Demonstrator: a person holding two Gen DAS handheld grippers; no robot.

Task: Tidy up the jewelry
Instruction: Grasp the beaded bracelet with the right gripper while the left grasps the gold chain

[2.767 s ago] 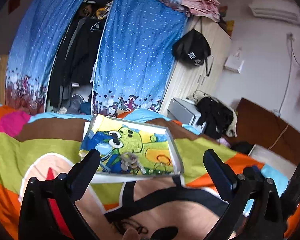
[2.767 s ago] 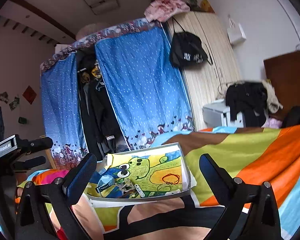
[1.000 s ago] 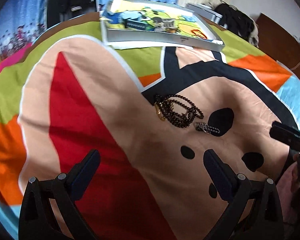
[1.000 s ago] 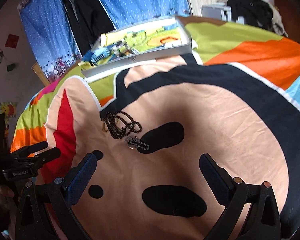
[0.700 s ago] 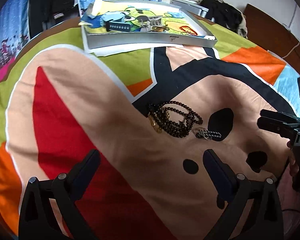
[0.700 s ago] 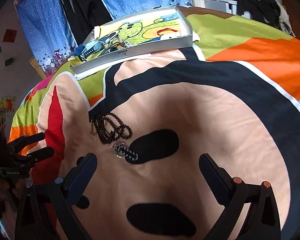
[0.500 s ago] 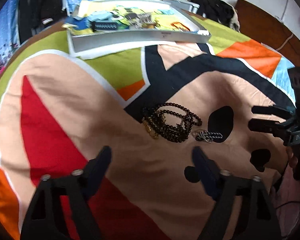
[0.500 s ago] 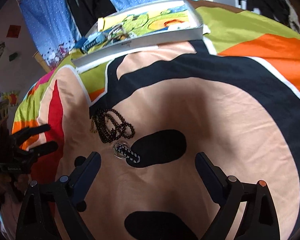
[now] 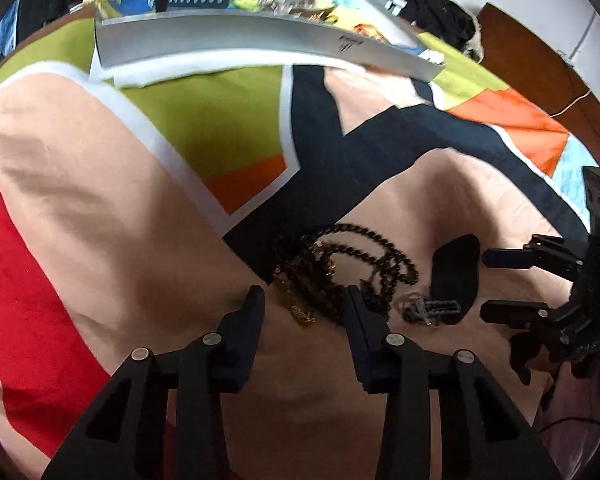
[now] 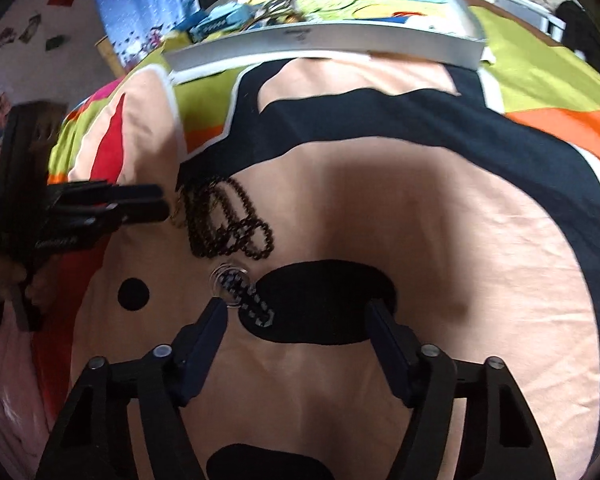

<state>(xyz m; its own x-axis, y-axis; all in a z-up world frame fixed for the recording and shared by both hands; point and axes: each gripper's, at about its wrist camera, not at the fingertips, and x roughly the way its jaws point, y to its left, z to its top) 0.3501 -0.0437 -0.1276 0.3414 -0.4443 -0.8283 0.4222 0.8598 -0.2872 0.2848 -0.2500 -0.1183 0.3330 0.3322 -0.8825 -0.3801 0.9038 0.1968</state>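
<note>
A dark bead necklace [image 9: 352,264] [image 10: 228,220] lies tangled with a small gold chain [image 9: 296,312] on the cartoon bedspread. Beside it is a black-and-white checkered strip on a clear ring [image 10: 240,292] [image 9: 432,308]. My left gripper [image 9: 306,300] [image 10: 164,201] points down at the tangle. Its jaws are closing, with the gold chain and some beads between the tips, and the pads do not press on them. My right gripper [image 10: 296,312] [image 9: 483,285] hovers over the checkered strip. Its jaws are also closing, still wide, with the left fingertip beside the clear ring.
A silver tray [image 9: 260,40] [image 10: 320,40] with a cartoon lining holds several small items at the far side of the bed. A hand [image 10: 4,276] holds the left gripper's handle. Clothes and blue curtains hang beyond the bed.
Both grippers have come down and closer to the jewelry. Both sets of jaws have narrowed, the left far more. The left tips now straddle the gold chain and beads.
</note>
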